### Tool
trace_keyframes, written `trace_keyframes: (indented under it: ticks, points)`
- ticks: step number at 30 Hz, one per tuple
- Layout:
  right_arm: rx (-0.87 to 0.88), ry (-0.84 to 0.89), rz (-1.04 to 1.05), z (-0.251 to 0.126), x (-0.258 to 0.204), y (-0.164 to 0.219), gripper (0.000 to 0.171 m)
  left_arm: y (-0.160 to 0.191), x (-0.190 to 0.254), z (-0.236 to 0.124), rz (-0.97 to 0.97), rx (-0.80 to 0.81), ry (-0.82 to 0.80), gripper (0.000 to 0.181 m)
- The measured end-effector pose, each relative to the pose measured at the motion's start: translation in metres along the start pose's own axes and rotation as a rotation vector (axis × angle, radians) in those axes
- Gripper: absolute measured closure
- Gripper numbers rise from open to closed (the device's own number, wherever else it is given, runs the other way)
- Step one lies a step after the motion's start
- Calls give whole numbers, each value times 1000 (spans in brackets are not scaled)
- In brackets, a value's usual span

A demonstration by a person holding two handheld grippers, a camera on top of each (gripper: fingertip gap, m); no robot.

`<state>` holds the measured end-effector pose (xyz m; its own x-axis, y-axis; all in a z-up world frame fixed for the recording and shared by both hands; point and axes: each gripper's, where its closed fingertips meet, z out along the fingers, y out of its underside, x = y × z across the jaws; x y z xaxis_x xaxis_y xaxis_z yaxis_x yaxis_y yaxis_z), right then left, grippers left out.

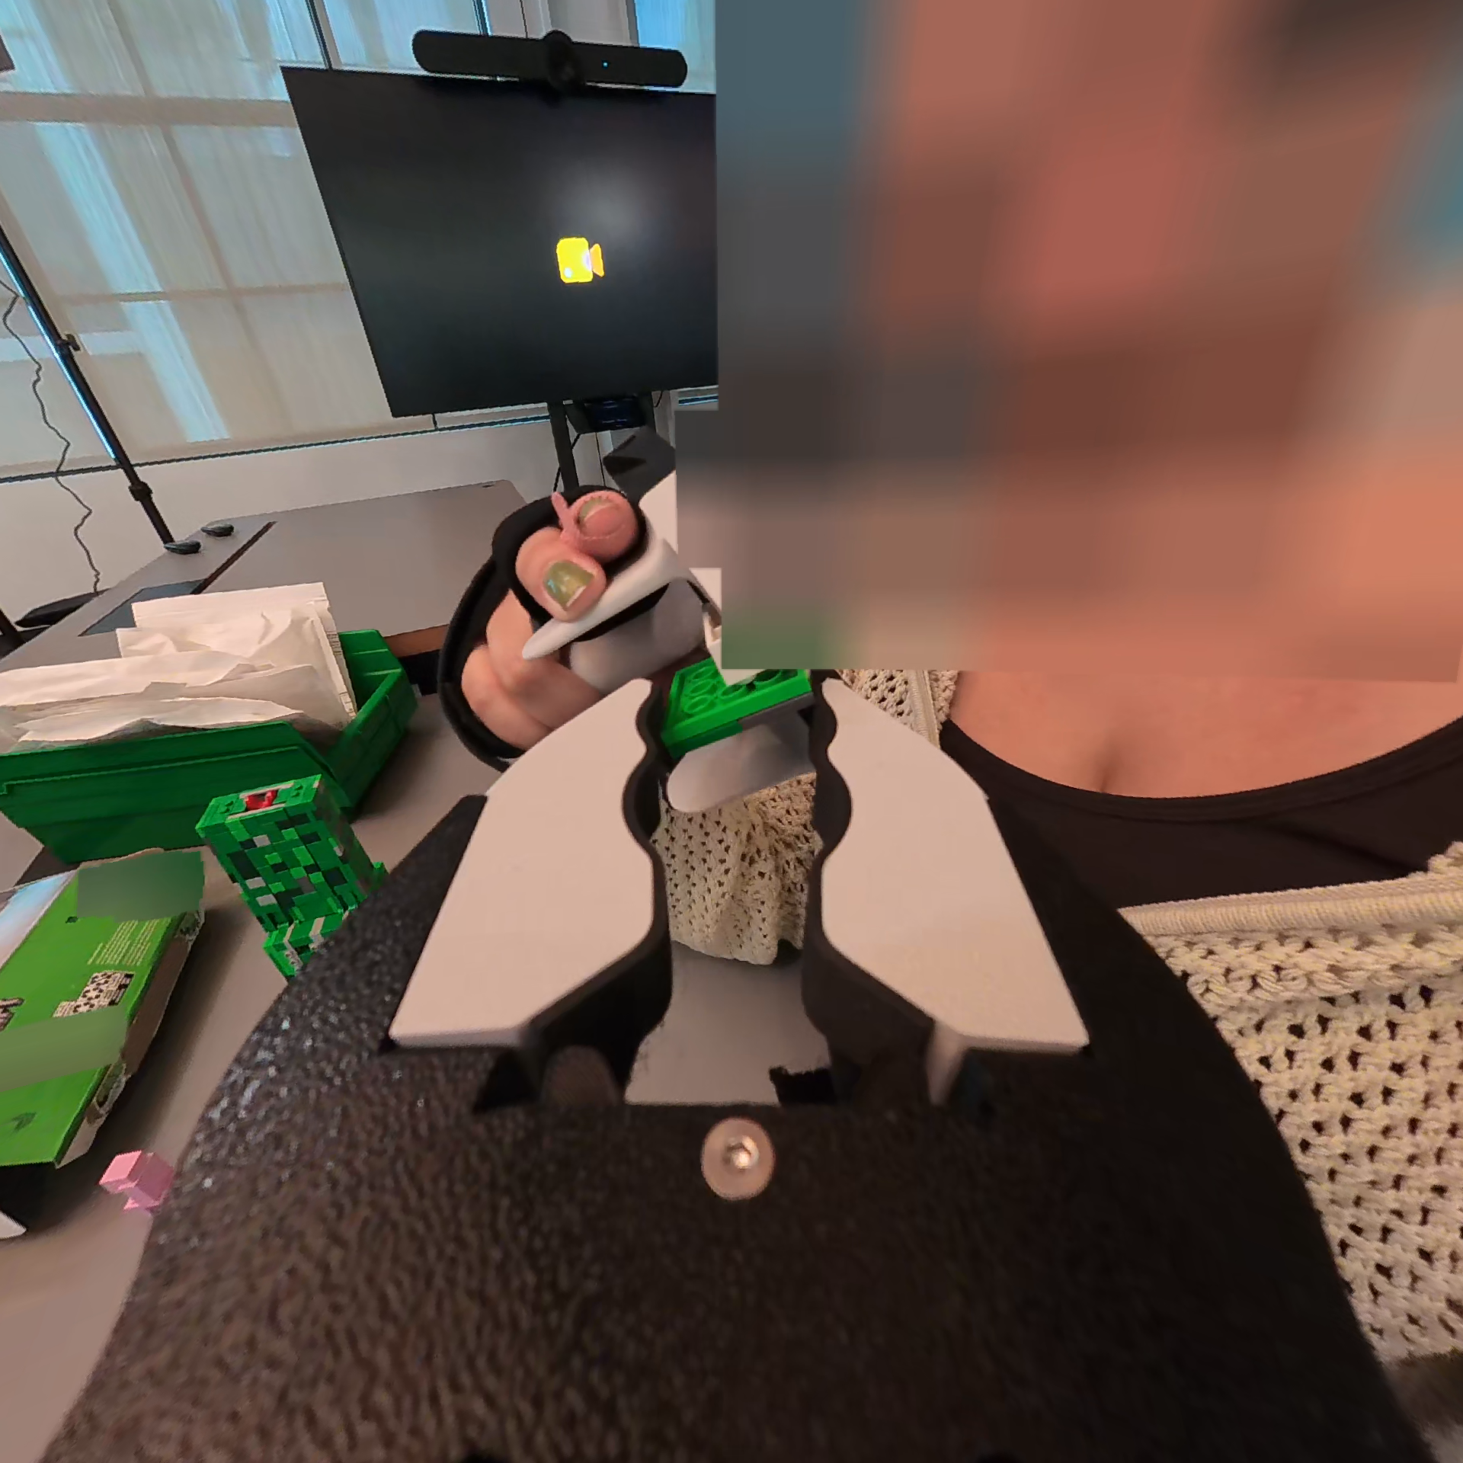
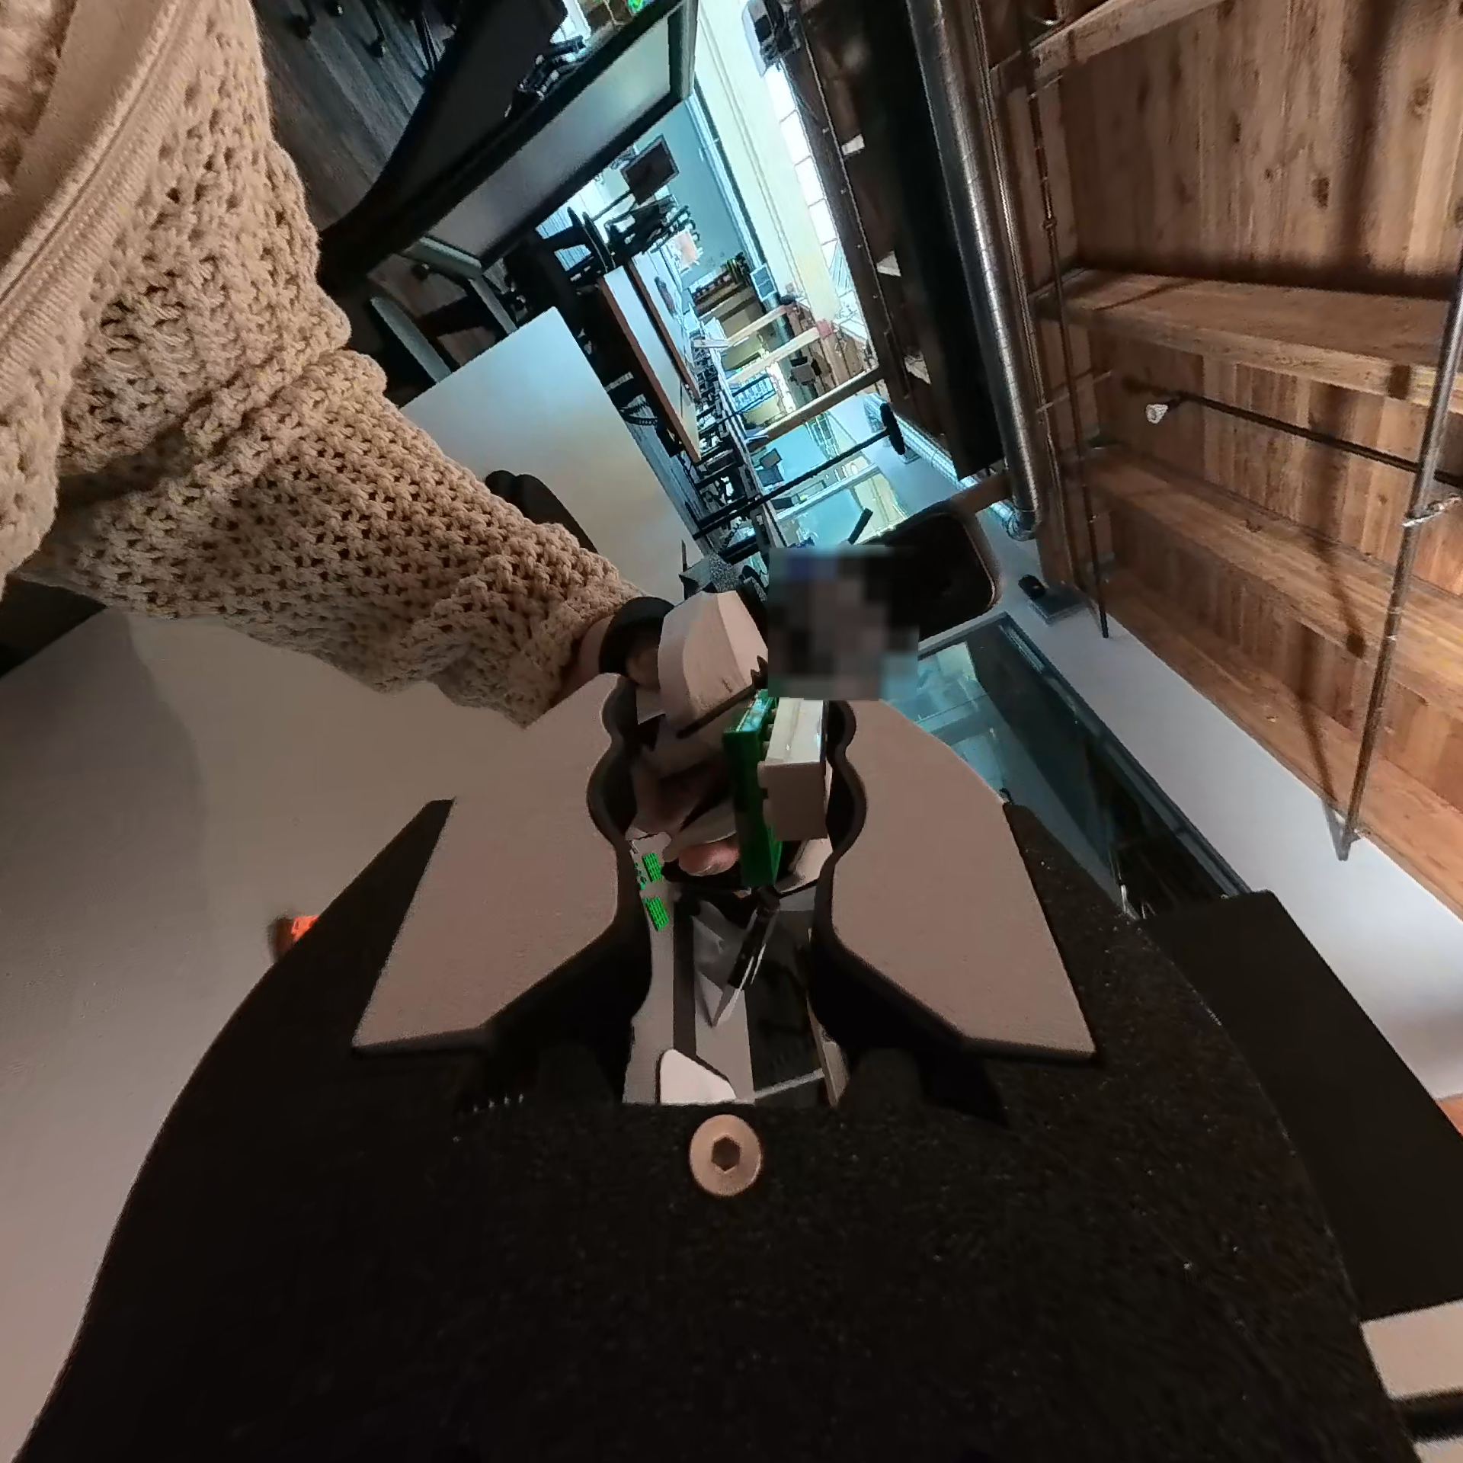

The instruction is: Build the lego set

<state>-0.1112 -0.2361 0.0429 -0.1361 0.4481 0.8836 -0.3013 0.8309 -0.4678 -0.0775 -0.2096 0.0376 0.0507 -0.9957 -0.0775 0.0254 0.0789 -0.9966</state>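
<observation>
A green Lego plate [image 1: 716, 701] is held in the air between both grippers, close to the person's chest. In the left wrist view it sits stud side up between the tips of my left gripper [image 1: 736, 701], whose jaws are closed in on it. The right gripper's grey fingers [image 1: 740, 760] reach in from the left and overlap the plate's lower edge. In the right wrist view the plate [image 2: 748, 799] is edge-on between the narrowed jaws of my right gripper [image 2: 732, 716], with a light grey piece [image 2: 792, 764] against one face. The left gripper's fingers [image 2: 697, 657] press in there too.
On the grey table [image 1: 412, 760] to the left stand a built green blocky figure [image 1: 285, 863], a green bin of white bags [image 1: 198, 760], the set's green box [image 1: 87, 1013] and a small pink piece [image 1: 138, 1179]. A dark monitor [image 1: 507, 237] stands behind. Left and right tips are no more than a few centimetres apart.
</observation>
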Motion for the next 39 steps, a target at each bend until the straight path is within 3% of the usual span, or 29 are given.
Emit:
trace_keyframes:
  ticks: [31, 39]
  points:
    - [107, 14, 84, -7, 13, -8, 120, -12, 3, -3, 8, 63, 13, 146]
    - [87, 59, 93, -9, 22, 2, 120, -14, -9, -1, -14, 18, -93, 146]
